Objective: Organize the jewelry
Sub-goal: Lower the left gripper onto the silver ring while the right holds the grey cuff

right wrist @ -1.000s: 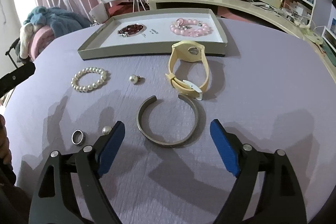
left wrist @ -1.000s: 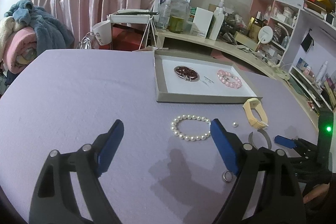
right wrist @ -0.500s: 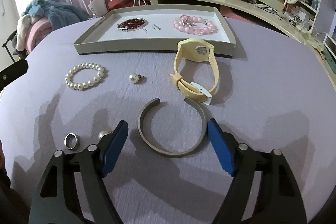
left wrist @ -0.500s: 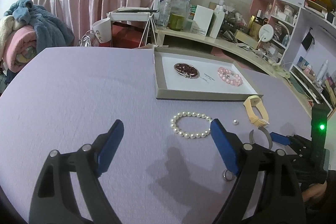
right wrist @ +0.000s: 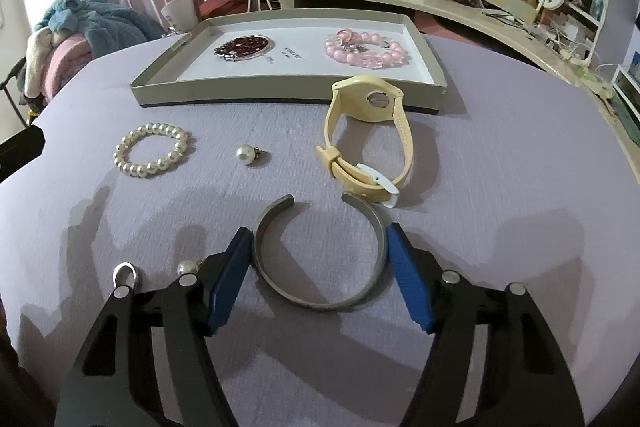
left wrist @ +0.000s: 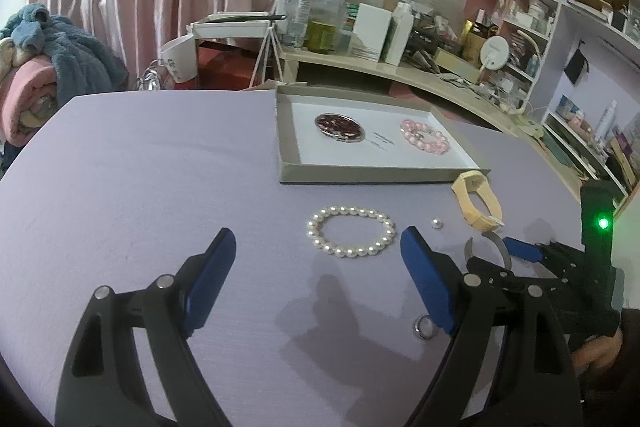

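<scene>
Two blue-padded jaws of the left gripper (left wrist: 316,255) stand spread wide over the lilac tablecloth (left wrist: 140,167), nothing between them. Just ahead of the right-hand jaw lies the white pearl bead bracelet (left wrist: 351,231); a small silver ring (left wrist: 424,327) sits close under that jaw's inner edge. Farther ahead is the shallow grey cardboard tray (left wrist: 376,173), holding a dark red oval brooch (left wrist: 339,126) and a pink bead bracelet (left wrist: 426,136). Off to the right, the right gripper (left wrist: 490,251) appears only partly.

Seen from the right wrist, the right gripper (right wrist: 318,249) has just been closing, and its jaws now flank the open grey metal cuff bangle (right wrist: 320,255) lying flat between them. The pads seem to touch the cuff's outer sides, though real pressure is hard to judge. Ahead of the jaws rest a cream-yellow strap watch (right wrist: 366,139), a loose round pearl pendant (right wrist: 246,153) and the pearl bracelet (right wrist: 152,155). Beside the left-hand jaw sit a second small pearl (right wrist: 187,267) and the silver ring (right wrist: 127,274).
</scene>
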`<state>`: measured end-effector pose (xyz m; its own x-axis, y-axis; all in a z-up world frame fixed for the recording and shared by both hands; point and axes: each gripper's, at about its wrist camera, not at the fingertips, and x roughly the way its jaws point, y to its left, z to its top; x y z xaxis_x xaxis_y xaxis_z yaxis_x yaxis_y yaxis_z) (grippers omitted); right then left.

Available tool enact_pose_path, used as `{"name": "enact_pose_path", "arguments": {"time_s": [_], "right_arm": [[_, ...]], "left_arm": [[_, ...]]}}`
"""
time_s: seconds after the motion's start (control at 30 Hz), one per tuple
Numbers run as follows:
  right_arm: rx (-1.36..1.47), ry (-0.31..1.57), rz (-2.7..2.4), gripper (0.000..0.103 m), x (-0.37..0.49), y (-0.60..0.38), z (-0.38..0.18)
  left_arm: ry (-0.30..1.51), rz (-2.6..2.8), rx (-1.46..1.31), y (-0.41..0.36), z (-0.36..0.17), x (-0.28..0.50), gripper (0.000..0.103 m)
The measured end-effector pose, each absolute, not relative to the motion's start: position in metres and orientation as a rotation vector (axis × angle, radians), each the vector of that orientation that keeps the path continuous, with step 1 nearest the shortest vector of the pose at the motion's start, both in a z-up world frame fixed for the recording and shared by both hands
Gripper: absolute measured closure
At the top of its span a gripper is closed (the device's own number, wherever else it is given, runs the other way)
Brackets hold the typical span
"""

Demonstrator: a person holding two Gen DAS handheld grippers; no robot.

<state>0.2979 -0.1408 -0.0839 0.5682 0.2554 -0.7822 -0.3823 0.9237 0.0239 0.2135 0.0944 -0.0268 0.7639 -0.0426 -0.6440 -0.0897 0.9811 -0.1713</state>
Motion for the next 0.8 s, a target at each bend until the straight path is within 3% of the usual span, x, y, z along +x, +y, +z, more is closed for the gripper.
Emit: {"name": "enact_pose_path", "arguments": {"time_s": [0.53,0.8], "right_arm": [[-0.004,0.829,0.358,0.034,0.293,-0.168,-0.058],[0.018,0.837,0.350,0.034,0.295,-0.171,-0.058]], "left_arm": [[0.815,-0.256,-0.001,0.029,-0.055,0.223,0.020],[0.869,-0.297,0.082,0.011,-0.073,0.225,0.048]]}}
